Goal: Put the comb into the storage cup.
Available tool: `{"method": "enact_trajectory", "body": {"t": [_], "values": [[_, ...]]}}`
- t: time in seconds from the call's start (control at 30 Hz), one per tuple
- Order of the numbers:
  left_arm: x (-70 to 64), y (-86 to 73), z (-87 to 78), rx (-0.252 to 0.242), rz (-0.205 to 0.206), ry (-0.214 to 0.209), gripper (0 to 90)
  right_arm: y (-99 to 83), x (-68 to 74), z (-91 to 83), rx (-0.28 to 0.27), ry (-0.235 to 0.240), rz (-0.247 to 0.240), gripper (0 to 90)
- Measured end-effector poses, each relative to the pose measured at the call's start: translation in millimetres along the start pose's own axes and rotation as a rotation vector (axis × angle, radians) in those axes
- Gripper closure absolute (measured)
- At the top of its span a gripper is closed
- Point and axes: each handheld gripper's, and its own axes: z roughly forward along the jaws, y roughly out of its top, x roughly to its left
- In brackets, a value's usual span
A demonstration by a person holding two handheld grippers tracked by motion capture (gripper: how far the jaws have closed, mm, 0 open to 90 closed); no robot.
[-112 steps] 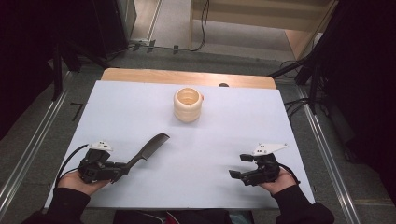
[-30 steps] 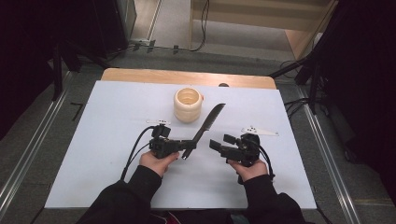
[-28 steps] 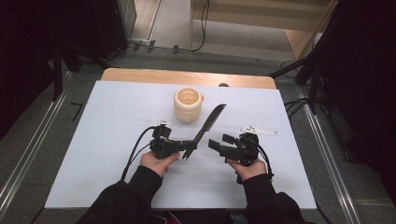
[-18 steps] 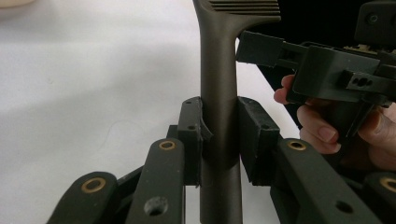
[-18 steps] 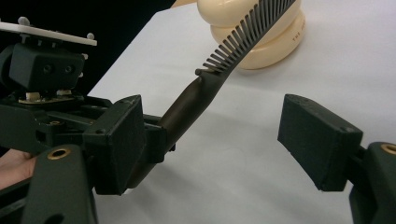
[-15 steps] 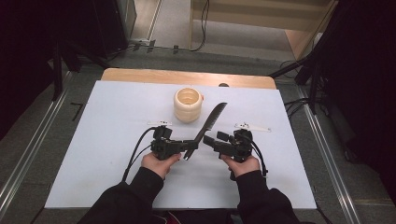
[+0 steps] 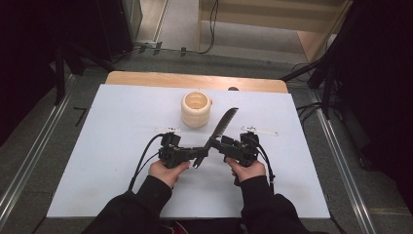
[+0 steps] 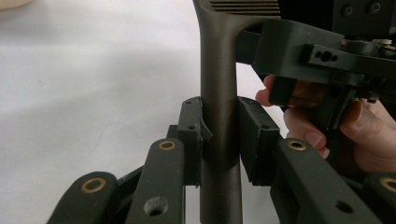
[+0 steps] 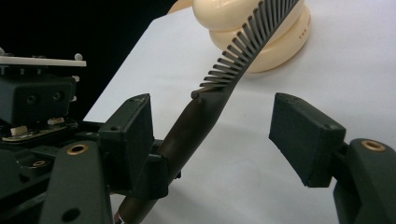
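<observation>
Comb: the dark comb (image 7: 221, 127) is held off the surface near its middle, handle low and toothed end slanting up toward the far edge, just beside the cream holder (image 7: 196, 109).
Left gripper: the left gripper (image 8: 219, 135) has its jaws closed tight on the comb's handle, both pads pressed against the shaft, as its own view shows.
Right gripper: the right gripper (image 9: 219, 128) stands wide open, with the comb's handle passing between its jaws; the handle lies close to one pad and well apart from the other, so it has hold of nothing.
Change over the last seconds: a few seconds ago the comb lay flat near the surface's near left corner with the two grippers far apart at the near edge; since then the left gripper has carried it to the middle.
Change in the last second: the right gripper has slid in from the right until its open jaws bracket the handle just above the left gripper's hold.
Holder: it has stayed upright, toward the far edge.
Meaning: this looks like a hand-over being set up, probably so the comb can be stood in the holder.
Next need: the right jaws would have to close on the handle before the left lets go, or the comb could drop.
</observation>
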Motion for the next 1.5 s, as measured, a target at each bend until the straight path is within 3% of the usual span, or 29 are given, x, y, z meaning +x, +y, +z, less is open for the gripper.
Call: {"method": "enact_trajectory", "body": {"t": [0.7,0.93,1.5], "values": [[-1.9,-4.4,2.4,-0.026,0.002,-0.015,72.5,0.3,3.7,10.9,0.04,-0.013,0.096,45.8],[-1.4,-6.3,4.8,-0.027,0.001,-0.024,72.4,1.7,4.1,9.9,0.058,0.012,0.143,59.7],[-2.7,-7.8,7.2,-0.023,0.021,-0.03,72.1,5.5,1.8,7.2,0.089,0.051,0.195,66.9]]}}
